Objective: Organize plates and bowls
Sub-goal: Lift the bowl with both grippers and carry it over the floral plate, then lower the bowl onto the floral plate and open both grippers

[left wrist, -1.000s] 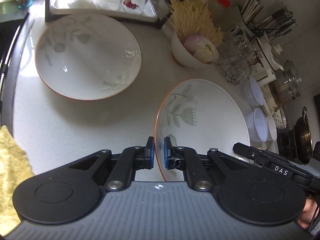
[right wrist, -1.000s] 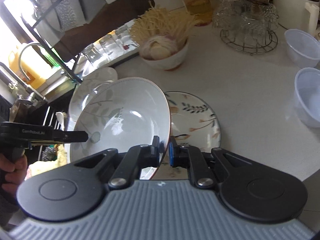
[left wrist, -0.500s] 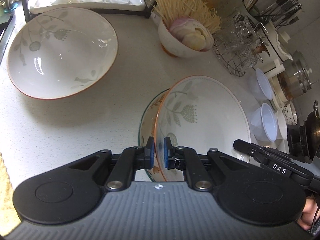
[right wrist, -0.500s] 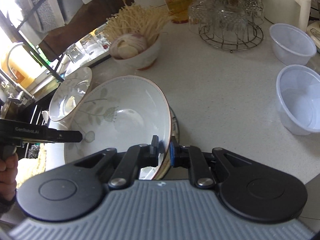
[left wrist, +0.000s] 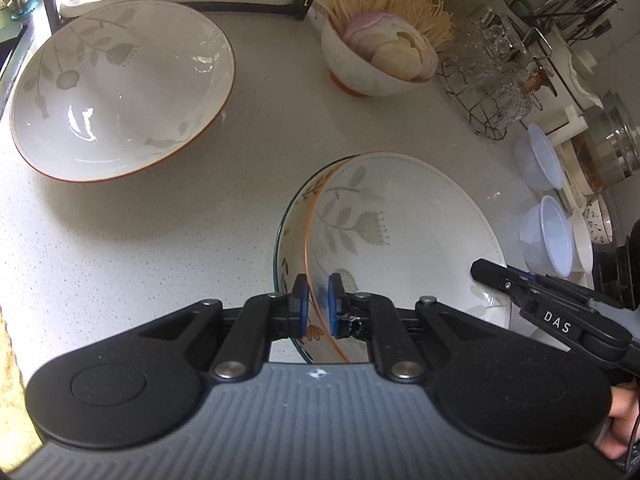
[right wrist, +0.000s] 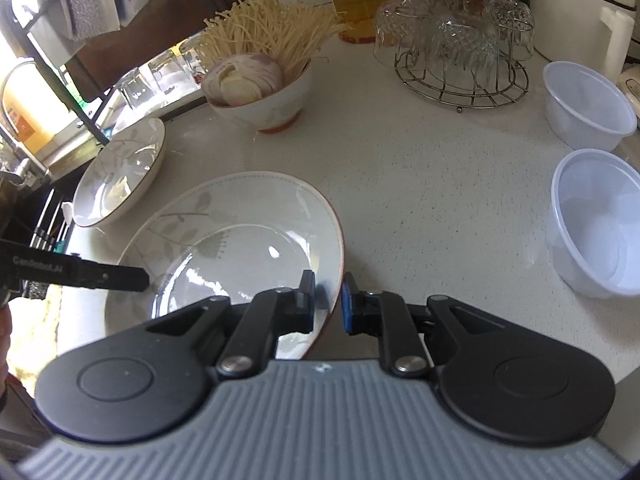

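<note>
Both your tools, left tool [left wrist: 316, 300] and right tool [right wrist: 327, 300], pinch opposite rims of the leaf-patterned bowl [left wrist: 404, 236]. The patterned plate [left wrist: 292, 232] lies directly beneath it on the tabletop [left wrist: 160, 240], so lower straight down

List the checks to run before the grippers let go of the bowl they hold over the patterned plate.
1. Left gripper clamped on the leaf-print bowl at its rim: ok.
2. Right gripper straddling the opposite rim, pads close on it: ok.
3. Bowl lined up over the patterned plate: ok, only a crescent of plate shows at one side.
4. Bowl's foot resting on the plate: cannot tell, the contact is hidden.
5. Second leaf-print bowl and the plastic bowl stand apart from the stack: ok.
</note>
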### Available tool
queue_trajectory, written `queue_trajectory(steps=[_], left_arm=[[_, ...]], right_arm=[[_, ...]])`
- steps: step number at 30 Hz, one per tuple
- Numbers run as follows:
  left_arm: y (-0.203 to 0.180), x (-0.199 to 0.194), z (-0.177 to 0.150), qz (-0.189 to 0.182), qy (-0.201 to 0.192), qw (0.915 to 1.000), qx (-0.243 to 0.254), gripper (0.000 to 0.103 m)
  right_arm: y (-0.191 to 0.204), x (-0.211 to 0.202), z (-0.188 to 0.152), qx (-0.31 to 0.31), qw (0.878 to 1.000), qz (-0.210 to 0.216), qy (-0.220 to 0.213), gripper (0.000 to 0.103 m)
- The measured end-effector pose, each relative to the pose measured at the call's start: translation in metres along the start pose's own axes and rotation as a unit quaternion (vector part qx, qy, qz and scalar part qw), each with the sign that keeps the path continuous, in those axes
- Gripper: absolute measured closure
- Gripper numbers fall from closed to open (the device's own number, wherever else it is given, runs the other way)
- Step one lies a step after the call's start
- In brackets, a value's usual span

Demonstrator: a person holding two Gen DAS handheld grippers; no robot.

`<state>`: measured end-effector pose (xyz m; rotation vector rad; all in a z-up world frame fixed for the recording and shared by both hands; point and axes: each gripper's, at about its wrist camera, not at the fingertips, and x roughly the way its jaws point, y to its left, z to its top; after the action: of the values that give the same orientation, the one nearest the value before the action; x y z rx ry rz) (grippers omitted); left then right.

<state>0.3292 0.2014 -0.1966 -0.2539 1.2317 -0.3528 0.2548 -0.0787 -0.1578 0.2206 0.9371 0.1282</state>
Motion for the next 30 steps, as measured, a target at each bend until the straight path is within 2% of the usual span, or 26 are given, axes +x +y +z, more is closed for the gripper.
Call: queue_trajectory(steps=[12,17,21,25,30], left_arm=[[0.004,0.004,-0.003,0.0,0.001,0.9998,-0.022,0.089],[0.004,0.0,-0.002,-0.009,0.003,0.9996,-0.026,0.078],[0.0,-0.007,-0.002,-0.014,0.004,0.9996,-0.023,0.063],[-0.003,-0.015,-0.004,-0.01,0.008,0.9998,-0.013,0.059],[-0.005,-0.031,-0.003,-0.003,-0.018,0.9996,-0.02,0.058]], right_arm=[[0.001,0.01,-0.002,0.0,1.0,0.003,0.014,0.084],[0.004,0.012,-0.003,0.001,1.0,0.0,0.012,0.083],[0.003,0.011,-0.004,0.01,1.0,0.0,0.009,0.083],[0.0,0.011,-0.004,0.017,1.0,0.003,0.008,0.083],[-0.004,0.01,-0.004,0.03,0.999,0.006,0.01,0.083]])
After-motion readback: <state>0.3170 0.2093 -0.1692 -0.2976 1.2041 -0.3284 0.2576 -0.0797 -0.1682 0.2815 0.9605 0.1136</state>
